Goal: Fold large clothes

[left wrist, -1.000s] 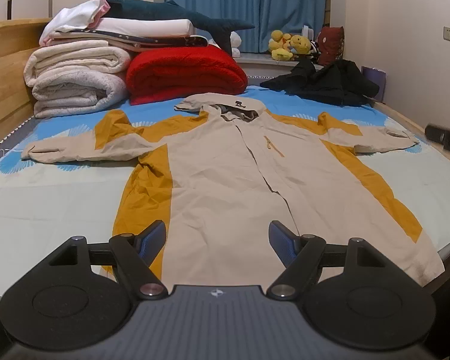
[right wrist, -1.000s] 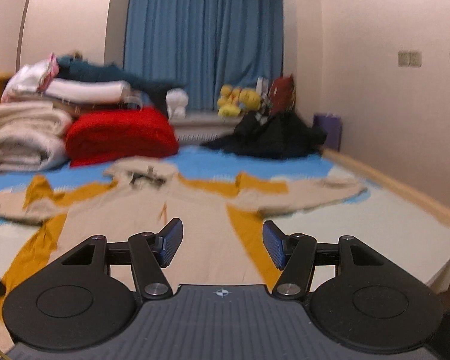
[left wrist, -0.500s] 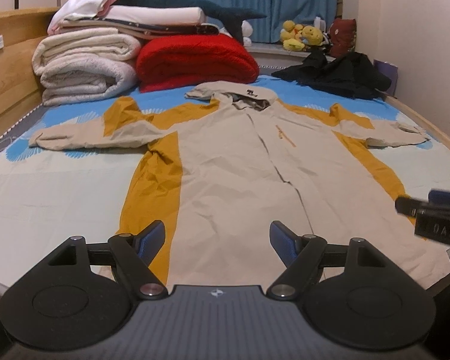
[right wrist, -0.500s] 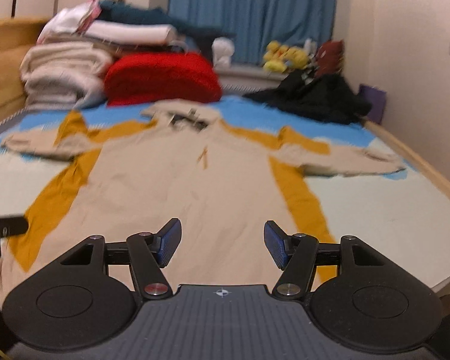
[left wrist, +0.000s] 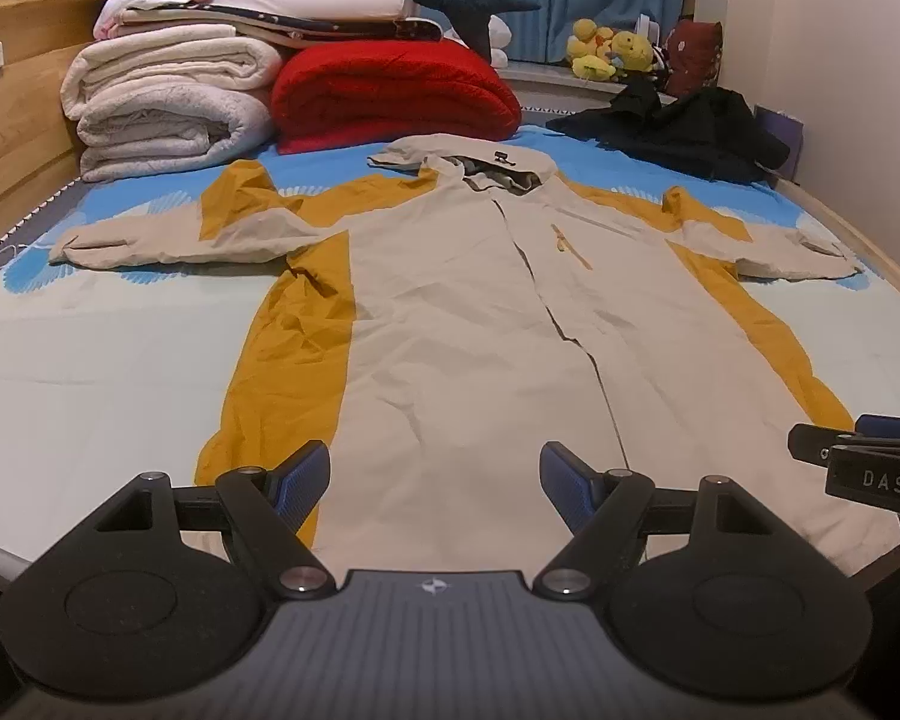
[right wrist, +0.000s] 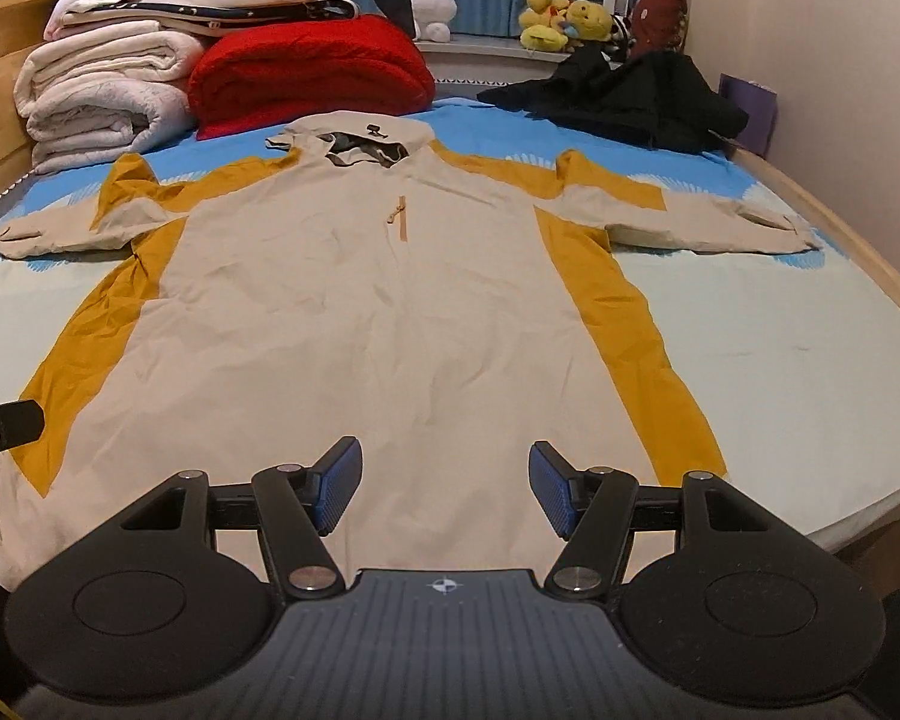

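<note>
The beige and mustard jacket [left wrist: 462, 312] is spread flat on the bed [left wrist: 90, 372], front up, sleeves out, hood toward the red blanket [left wrist: 390, 90]. The left tool [left wrist: 435, 480] sits over the jacket's hem near its left mustard panel, fingers wide apart, holding nothing. The right tool [right wrist: 444, 486] is over the hem's middle, also spread wide and gripping nothing.

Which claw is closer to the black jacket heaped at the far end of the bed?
Right, by a little. The black jacket lies far ahead on that side; the right claw and left claw both hover at the coat's hem.
</note>
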`<action>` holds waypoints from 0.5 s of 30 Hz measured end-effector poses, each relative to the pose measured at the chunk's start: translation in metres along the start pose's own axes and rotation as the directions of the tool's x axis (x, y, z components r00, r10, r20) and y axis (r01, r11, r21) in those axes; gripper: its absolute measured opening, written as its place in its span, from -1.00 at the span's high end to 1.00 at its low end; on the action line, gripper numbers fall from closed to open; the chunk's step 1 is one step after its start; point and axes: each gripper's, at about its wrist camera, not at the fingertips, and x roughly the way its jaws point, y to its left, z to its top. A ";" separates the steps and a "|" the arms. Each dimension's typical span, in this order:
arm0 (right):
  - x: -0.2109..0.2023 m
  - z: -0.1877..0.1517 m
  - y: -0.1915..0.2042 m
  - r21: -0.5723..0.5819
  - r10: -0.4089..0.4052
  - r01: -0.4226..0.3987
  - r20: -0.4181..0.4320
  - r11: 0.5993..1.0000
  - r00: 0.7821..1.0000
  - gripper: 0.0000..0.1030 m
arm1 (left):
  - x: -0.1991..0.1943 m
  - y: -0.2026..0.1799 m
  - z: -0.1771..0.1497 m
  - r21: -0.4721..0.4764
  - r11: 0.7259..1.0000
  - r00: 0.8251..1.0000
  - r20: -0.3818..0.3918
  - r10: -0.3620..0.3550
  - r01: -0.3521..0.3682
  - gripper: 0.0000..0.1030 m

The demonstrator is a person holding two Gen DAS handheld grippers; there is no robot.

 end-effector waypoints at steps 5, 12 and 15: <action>0.000 0.003 -0.004 -0.001 0.012 -0.012 0.000 1.000 1.000 -0.24 | 0.001 -0.001 0.000 -0.001 1.000 1.000 0.004 -0.001 0.001 -0.58; 0.001 0.004 -0.003 0.000 0.014 -0.014 -0.002 1.000 1.000 -0.24 | 0.001 -0.001 -0.001 -0.003 1.000 1.000 0.003 -0.001 0.001 -0.58; 0.001 0.005 -0.002 -0.001 0.013 -0.013 -0.003 1.000 1.000 -0.24 | 0.001 0.000 -0.001 -0.005 1.000 1.000 0.005 -0.001 0.001 -0.58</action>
